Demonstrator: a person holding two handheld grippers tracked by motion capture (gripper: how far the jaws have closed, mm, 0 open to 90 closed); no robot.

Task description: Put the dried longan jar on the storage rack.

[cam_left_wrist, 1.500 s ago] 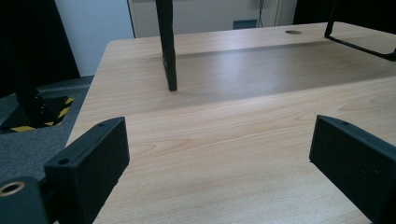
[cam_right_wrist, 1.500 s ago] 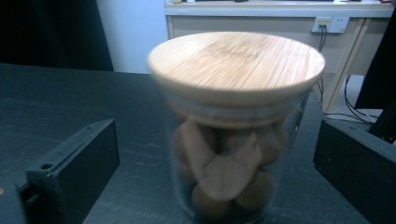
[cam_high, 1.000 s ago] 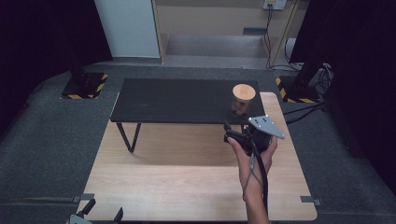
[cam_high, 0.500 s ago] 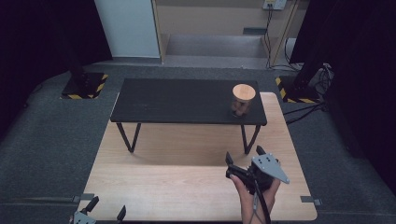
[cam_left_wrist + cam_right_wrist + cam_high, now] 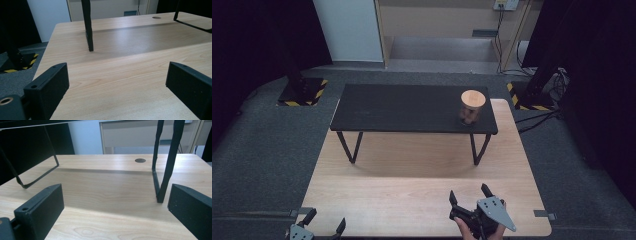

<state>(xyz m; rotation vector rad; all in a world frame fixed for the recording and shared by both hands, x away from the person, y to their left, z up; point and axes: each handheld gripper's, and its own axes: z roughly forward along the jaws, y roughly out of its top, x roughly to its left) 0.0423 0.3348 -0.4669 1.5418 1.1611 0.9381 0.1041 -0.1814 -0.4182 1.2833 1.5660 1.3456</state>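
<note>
A jar with a round wooden lid [image 5: 473, 106] stands upright at the right end of a low black bench [image 5: 407, 107], with neither gripper near it. My right gripper [image 5: 468, 193] is open and low over the near edge of the wooden table [image 5: 412, 185], held by a hand, with its grey plate on top. In the right gripper view its jaws [image 5: 116, 197] stand wide apart over bare wood with nothing between them. My left gripper [image 5: 327, 218] is open at the table's near left corner. The left gripper view shows wide jaws [image 5: 117, 75] over bare wood.
The bench's thin black legs [image 5: 165, 170] stand on the tabletop ahead of the right gripper, and one leg [image 5: 88, 30] rises ahead of the left. A round cable hole [image 5: 140, 160] lies at the table's far side. Grey carpet and black stands with hazard-striped bases [image 5: 302, 92] surround the table.
My right gripper has pulled back from beside the jar to the near edge of the table. The left gripper has stayed at the near left corner. The jar has not moved.
</note>
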